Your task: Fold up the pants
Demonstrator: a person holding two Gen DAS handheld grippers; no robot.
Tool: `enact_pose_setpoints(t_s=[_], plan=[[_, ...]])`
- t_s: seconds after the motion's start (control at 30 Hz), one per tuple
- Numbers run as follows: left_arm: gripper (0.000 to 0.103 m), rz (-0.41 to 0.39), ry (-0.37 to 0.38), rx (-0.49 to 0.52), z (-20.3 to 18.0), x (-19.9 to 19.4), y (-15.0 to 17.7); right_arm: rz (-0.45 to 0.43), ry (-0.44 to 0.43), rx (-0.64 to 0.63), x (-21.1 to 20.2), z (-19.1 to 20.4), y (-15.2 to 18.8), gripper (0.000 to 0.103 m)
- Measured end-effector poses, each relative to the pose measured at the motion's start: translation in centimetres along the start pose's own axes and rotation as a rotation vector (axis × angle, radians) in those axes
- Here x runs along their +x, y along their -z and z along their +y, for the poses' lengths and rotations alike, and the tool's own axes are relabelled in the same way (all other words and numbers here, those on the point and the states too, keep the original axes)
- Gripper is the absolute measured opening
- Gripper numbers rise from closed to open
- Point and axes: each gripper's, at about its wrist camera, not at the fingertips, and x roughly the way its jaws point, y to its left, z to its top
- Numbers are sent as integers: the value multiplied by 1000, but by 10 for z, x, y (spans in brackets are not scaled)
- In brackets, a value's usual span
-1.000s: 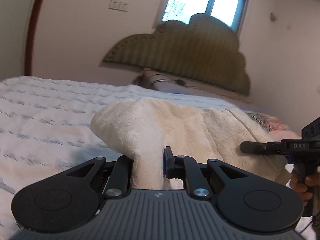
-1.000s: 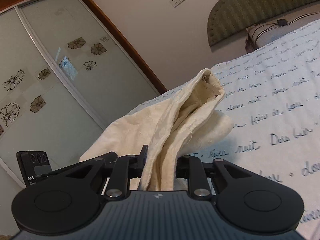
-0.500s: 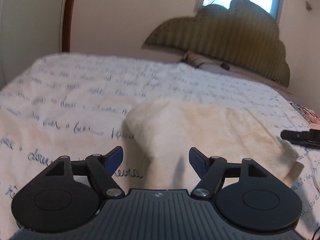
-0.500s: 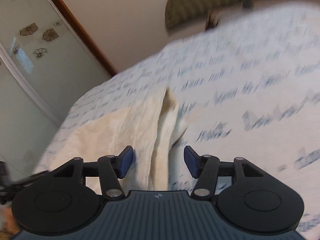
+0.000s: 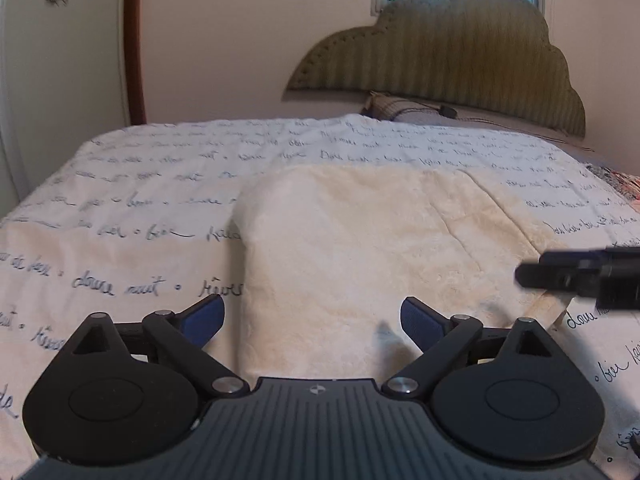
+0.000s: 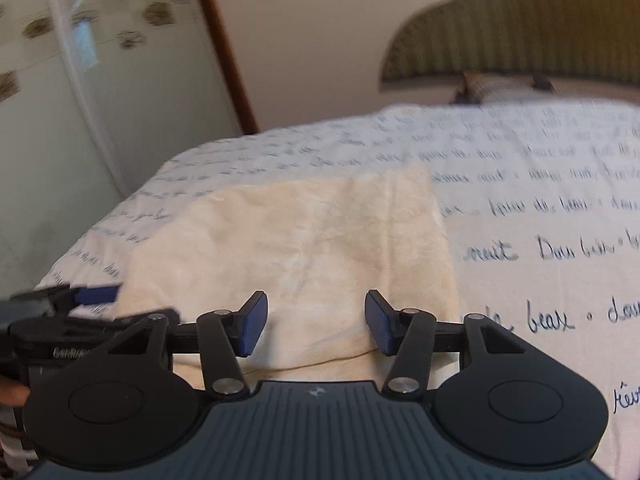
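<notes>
Two grippers: both are standing with jaws spread wide, holding nothing.
Left gripper (image 5: 312, 316): it is hovering at the bottom centre of the left wrist frame, its blue-padded fingers (image 5: 204, 316) straddling the near edge of the cloth without pinching it.
Right gripper (image 6: 316, 322): it is sitting at the bottom centre of the right wrist frame, blue pads apart over the near hem; the left wrist view is also showing it as a dark bar at the right edge.
Pants: the cream, textured fabric pants (image 5: 360, 248) are lying folded flat on the white bedspread printed with blue handwriting (image 5: 120, 208), filling the frame centre.
Key relation: the folded pants are lying straight ahead of both grippers, their long axis apparently running side to side between them; the two seem about equally near.
Judgement: a fold looks freshly laid down; any further fold would likely call for regripping the near edge.
</notes>
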Motion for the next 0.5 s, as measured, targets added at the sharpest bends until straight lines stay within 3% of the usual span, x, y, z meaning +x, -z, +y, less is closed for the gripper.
enact_pose_setpoints(t_s=[0.07,0.13,0.27,0.3,0.37,0.5], plan=[[102,43,-16,37,-4,7,5,44,16,-44,7,10,8,64],[102,87,-33,39,-5,16,9,84,63,-100,22,14,18,64],[100,62,-20,-32,2,-4,11,54,128,-137,8,37,19,65],[100,61,-22,-24,1,-7,12,43,124,-147,2,42,20,66],[99,56,-26,-7,-5,-16,15,34,104,-133,-9,49,26,79],[99,74,-24,-9,-13,-25,26,35,97,-110,-20,59,41,84]])
